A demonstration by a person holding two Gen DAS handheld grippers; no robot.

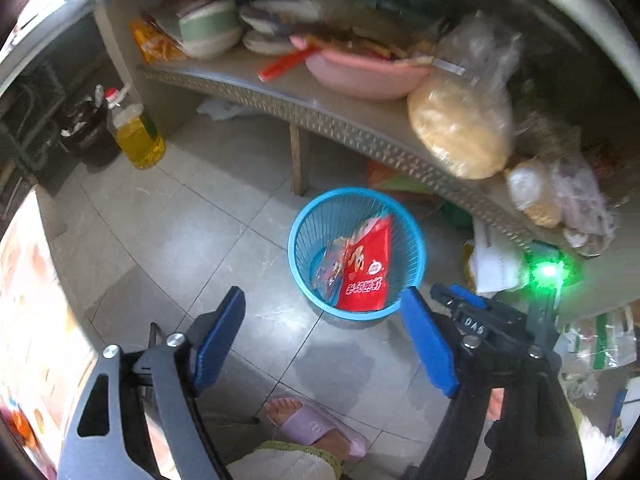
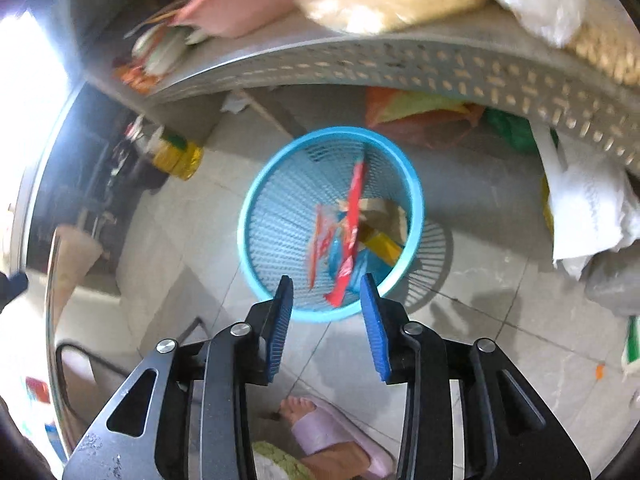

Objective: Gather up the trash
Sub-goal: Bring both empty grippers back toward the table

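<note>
Wrappers, among them a red packet (image 1: 366, 268), are lying inside the blue basket (image 1: 298, 248) on the tiled floor. Both the left gripper (image 1: 324, 338) and right gripper (image 2: 326, 312) are hanging above it, jaws apart and empty, likely after dropping trash.

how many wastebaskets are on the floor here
1: the blue mesh basket stands on the tiled floor just in front of the metal shelf, with wrappers inside. Others may be hidden under the shelf.
</note>
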